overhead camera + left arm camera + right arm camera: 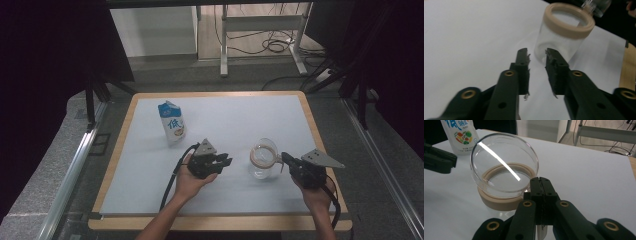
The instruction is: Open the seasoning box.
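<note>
A clear glass jar [262, 165] with a beige ring [569, 25] around its mouth stands on the white mat, right of centre. Its domed glass lid [504, 162] is tilted up off the mouth, and my right gripper [541, 181] is shut on the lid's edge. In the high view the right gripper [285, 158] comes at the jar from the right. My left gripper [536, 53] points at the jar's side from the left, a short way off. Its jaws stand a little apart with nothing between them. From above, the left gripper [226, 161] lies left of the jar.
A blue and white milk carton [172, 124] stands upright at the mat's back left, well away from both hands. The white mat [235, 115] covers a wood-rimmed table [320, 130]. Beyond the table are a metal frame and cables on the floor.
</note>
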Demonstrator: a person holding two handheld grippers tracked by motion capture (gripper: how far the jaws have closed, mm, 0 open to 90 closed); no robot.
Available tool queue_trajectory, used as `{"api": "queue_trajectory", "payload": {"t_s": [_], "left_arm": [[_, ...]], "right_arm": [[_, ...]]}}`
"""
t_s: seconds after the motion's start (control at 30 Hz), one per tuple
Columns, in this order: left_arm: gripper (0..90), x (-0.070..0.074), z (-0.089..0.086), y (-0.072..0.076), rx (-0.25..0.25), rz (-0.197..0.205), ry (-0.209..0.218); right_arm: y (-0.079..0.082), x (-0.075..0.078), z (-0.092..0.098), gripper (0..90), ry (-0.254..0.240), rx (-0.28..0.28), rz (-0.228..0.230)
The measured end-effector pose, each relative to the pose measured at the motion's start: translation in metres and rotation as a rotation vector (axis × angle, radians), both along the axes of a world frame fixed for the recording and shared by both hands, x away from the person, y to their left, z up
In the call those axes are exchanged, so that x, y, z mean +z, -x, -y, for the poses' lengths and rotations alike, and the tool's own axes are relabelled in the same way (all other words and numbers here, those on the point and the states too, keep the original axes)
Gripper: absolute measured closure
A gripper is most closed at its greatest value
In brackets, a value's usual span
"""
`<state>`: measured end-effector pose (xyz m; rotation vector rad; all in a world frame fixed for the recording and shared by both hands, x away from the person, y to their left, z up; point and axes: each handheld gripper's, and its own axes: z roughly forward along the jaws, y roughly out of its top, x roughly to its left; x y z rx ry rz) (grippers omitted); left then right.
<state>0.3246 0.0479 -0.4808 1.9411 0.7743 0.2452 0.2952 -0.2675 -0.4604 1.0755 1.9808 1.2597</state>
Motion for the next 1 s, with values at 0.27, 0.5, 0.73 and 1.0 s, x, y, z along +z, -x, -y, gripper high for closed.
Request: {"api": "queue_trajectory", "payload": {"t_s": [0.27, 0.5, 0.73, 1.0], "left_arm": [[89.8, 0.009, 0.035, -0.016, -0.052, 0.019, -0.006], [90.0, 0.012, 0.053, -0.019, -0.085, 0.021, -0.033], [90.0, 0.019, 0.058, -0.020, -0.097, 0.019, -0.015], [90.0, 0.026, 0.066, -0.019, -0.129, 0.026, -0.016]], "right_arm": [[0.000, 0.000, 0.001, 90.0, 0.001, 0.008, 0.005], [-0.001, -0.001, 0.002, 90.0, -0.004, 0.014, 0.003], [0.000, -0.001, 0.003, 90.0, -0.007, 0.006, 0.008], [0.011, -0.005, 0.007, 90.0, -0.010, -0.017, -0.003]]}}
